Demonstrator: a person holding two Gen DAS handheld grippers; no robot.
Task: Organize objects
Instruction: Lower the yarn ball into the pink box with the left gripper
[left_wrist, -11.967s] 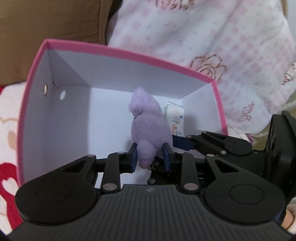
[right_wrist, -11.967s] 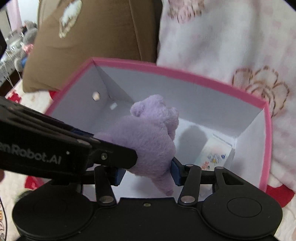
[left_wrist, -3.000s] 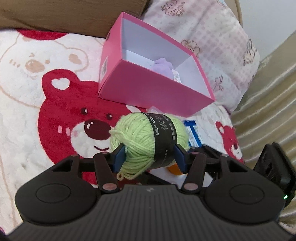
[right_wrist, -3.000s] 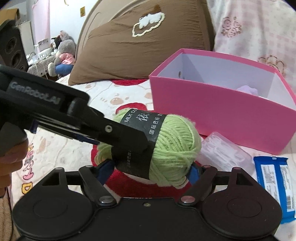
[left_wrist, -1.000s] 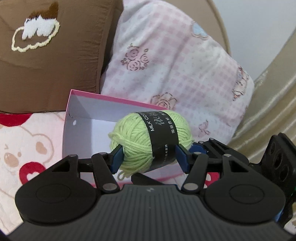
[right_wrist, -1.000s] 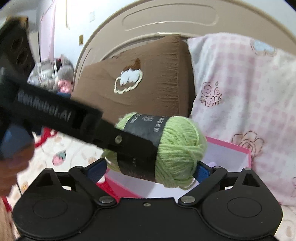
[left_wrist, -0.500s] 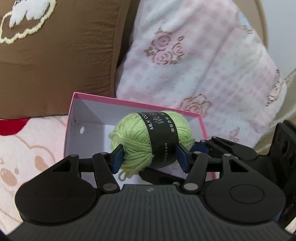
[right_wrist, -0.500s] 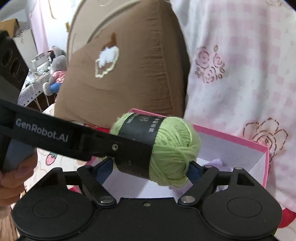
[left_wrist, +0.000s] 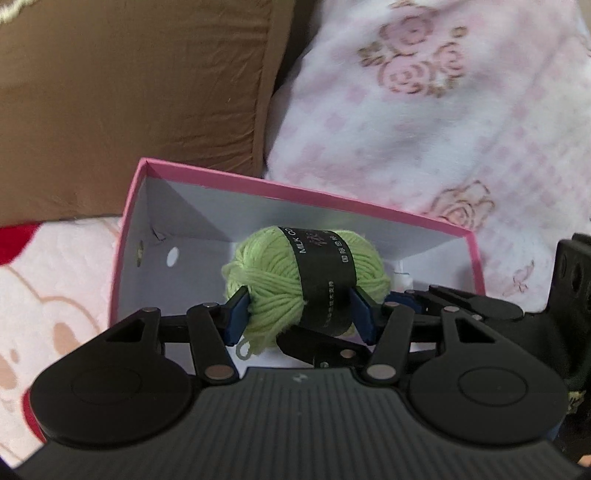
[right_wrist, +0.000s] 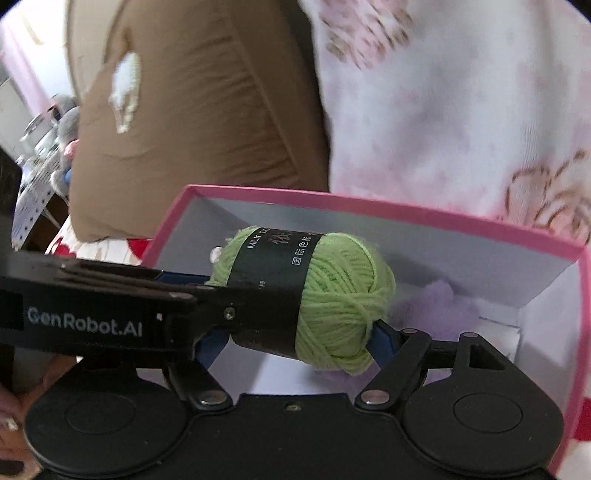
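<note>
A green yarn ball (left_wrist: 288, 280) with a black paper band is held by both grippers over the open pink box (left_wrist: 303, 192). My left gripper (left_wrist: 301, 315) is shut on the yarn from its two sides. My right gripper (right_wrist: 295, 341) is also shut on the yarn ball (right_wrist: 332, 295). The pink box (right_wrist: 369, 203) has white inner walls. A purple plush toy (right_wrist: 439, 299) lies inside it, partly hidden behind the yarn. A white packet (left_wrist: 402, 277) shows at the box's right inner corner.
A brown pillow (left_wrist: 129, 92) and a pink-and-white floral pillow (left_wrist: 424, 110) stand right behind the box. A white blanket with red bear print (left_wrist: 44, 280) lies to the left. The left gripper's arm (right_wrist: 92, 306) crosses the right wrist view.
Both grippers have carried the yarn ball forward and down, from in front of the pillows to just over the box's opening. The box looks larger and closer.
</note>
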